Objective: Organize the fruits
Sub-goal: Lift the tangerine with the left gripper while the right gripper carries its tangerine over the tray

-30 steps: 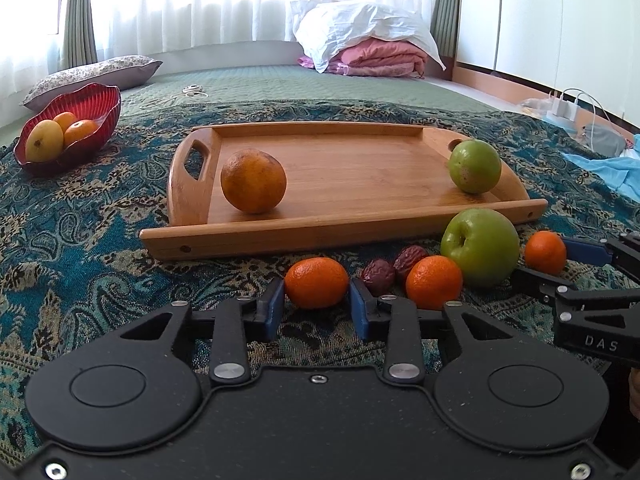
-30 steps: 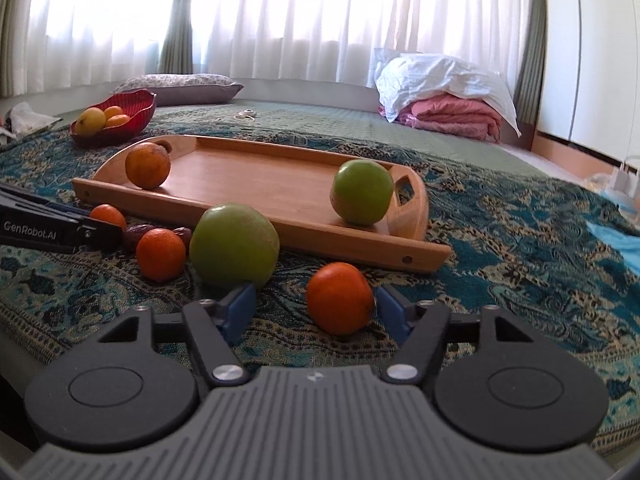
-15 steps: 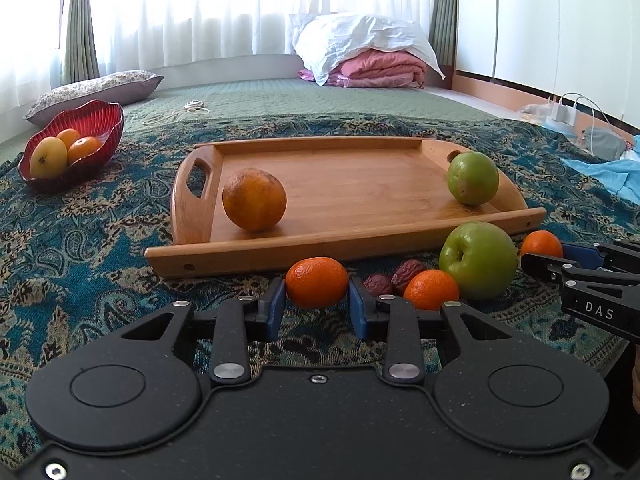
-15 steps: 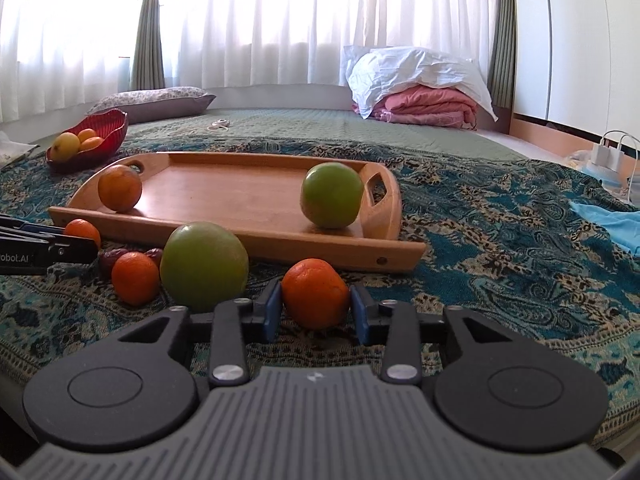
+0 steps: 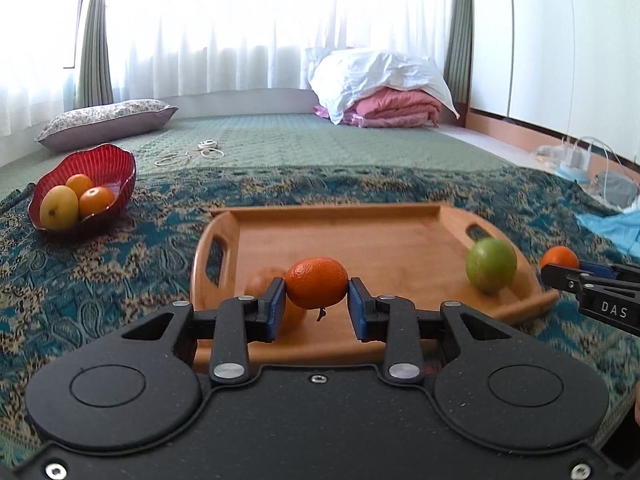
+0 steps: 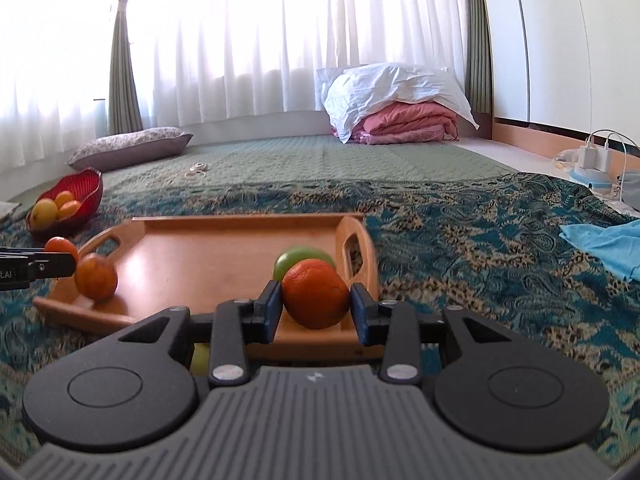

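My left gripper point(image 5: 317, 303) is shut on a tangerine point(image 5: 317, 288) and holds it above the near edge of the wooden tray point(image 5: 360, 232). My right gripper point(image 6: 316, 307) is shut on another tangerine point(image 6: 316, 299), held above the tray's right end point(image 6: 200, 252). On the tray lie a large orange point(image 6: 96, 277), mostly hidden behind my left fingers in the left wrist view, and a green apple point(image 5: 490, 265), partly hidden behind the held tangerine in the right wrist view point(image 6: 296, 261). The right gripper's tip with its tangerine shows at the right of the left wrist view point(image 5: 559, 258).
A red bowl point(image 5: 100, 168) with a mango and oranges sits at the far left on the patterned blanket point(image 5: 100, 280). A green fruit point(image 6: 200, 356) peeks out under my right gripper. A blue cloth point(image 6: 604, 240) lies at the right. Pillows and folded bedding lie at the back.
Both grippers have lifted their tangerines off the blanket and moved forward over the tray. The fruits left on the blanket have dropped out of view below the grippers.
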`<action>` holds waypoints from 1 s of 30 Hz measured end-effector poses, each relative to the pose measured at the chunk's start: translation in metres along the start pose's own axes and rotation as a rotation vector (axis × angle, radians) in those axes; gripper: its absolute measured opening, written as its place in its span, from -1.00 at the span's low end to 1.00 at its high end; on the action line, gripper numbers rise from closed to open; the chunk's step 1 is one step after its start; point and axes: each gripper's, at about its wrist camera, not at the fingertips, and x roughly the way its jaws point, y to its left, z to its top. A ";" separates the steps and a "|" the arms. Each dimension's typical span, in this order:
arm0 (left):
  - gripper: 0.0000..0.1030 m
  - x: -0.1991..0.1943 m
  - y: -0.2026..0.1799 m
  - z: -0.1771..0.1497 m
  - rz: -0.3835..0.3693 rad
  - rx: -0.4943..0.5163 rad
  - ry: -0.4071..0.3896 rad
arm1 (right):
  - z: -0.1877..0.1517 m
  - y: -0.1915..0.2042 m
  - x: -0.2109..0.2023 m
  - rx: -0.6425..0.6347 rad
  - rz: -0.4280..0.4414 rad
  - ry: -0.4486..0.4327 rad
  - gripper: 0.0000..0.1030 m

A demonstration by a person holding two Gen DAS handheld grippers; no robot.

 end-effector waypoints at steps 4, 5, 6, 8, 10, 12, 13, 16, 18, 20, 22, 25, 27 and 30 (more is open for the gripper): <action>-0.39 0.015 0.011 0.030 0.000 -0.024 0.021 | 0.032 -0.012 0.023 0.038 0.023 0.058 -0.19; -0.39 0.020 0.014 0.037 -0.003 -0.030 0.027 | 0.039 -0.016 0.031 0.056 0.035 0.080 -0.19; -0.39 0.026 0.016 0.044 -0.006 -0.034 0.035 | 0.047 -0.020 0.038 0.067 0.046 0.105 -0.19; -0.39 0.039 0.020 0.057 -0.007 -0.035 0.060 | 0.060 -0.024 0.056 0.082 0.054 0.155 -0.19; -0.39 0.053 0.025 0.067 -0.004 -0.041 0.087 | 0.070 -0.026 0.075 0.071 0.047 0.208 -0.19; -0.39 0.070 0.031 0.076 -0.001 -0.059 0.121 | 0.078 -0.026 0.093 0.066 0.040 0.248 -0.19; -0.39 0.080 0.034 0.079 -0.002 -0.068 0.143 | 0.081 -0.025 0.102 0.068 0.041 0.275 -0.19; -0.39 0.108 0.041 0.085 -0.006 -0.094 0.223 | 0.088 -0.026 0.129 0.099 0.061 0.344 -0.19; -0.39 0.125 0.045 0.086 0.010 -0.104 0.261 | 0.090 -0.025 0.145 0.116 0.064 0.387 -0.19; -0.39 0.138 0.047 0.084 0.031 -0.107 0.289 | 0.091 -0.022 0.161 0.127 0.064 0.429 -0.19; -0.39 0.149 0.049 0.082 0.040 -0.110 0.311 | 0.090 -0.017 0.173 0.123 0.074 0.452 -0.19; -0.39 0.159 0.049 0.081 0.036 -0.112 0.347 | 0.088 -0.008 0.187 0.107 0.069 0.493 -0.19; -0.39 0.163 0.048 0.079 0.037 -0.106 0.362 | 0.086 -0.004 0.195 0.103 0.062 0.525 -0.19; -0.39 0.167 0.046 0.078 0.042 -0.093 0.374 | 0.083 -0.001 0.200 0.091 0.057 0.546 -0.19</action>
